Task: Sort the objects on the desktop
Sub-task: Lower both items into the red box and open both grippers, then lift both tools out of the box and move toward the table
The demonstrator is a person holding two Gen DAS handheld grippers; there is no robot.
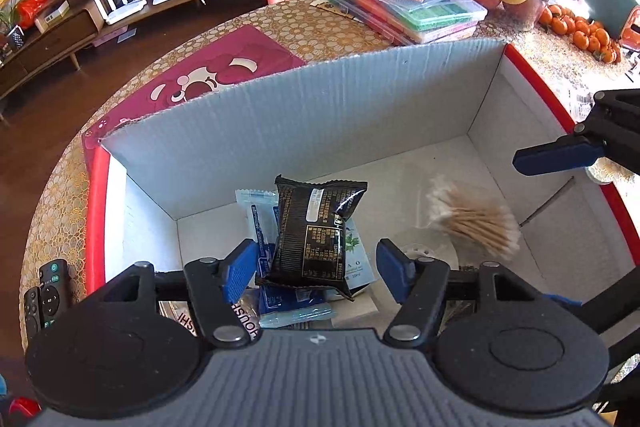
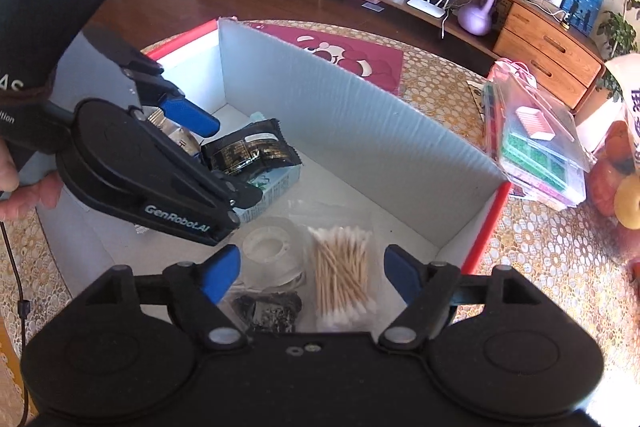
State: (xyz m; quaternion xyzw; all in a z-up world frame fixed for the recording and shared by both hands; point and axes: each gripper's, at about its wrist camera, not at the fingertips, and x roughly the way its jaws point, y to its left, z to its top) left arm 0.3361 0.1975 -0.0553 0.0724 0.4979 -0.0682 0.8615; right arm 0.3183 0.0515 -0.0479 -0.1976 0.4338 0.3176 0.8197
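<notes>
My left hand-held gripper (image 1: pixel 316 269) is wide open over the box (image 1: pixel 304 115) on the desk (image 2: pixel 540 247), holding nothing. The black snack pack (image 1: pixel 316 231) lies below it, on the blue packets. My right hand-held gripper (image 2: pixel 312 277) is open and empty too, above the cotton swabs (image 2: pixel 342 275). I think both are open to let things drop in.

Left black two-finger gripper with blue pads (image 1: pixel 316 269) spread wide, empty. Right black blue-padded gripper (image 2: pixel 312 275) likewise spread, empty. Both angled downward.

black hand-held gripper (image 2: pixel 313 277), blue fingertips (image 2: pixel 220 273)
</notes>
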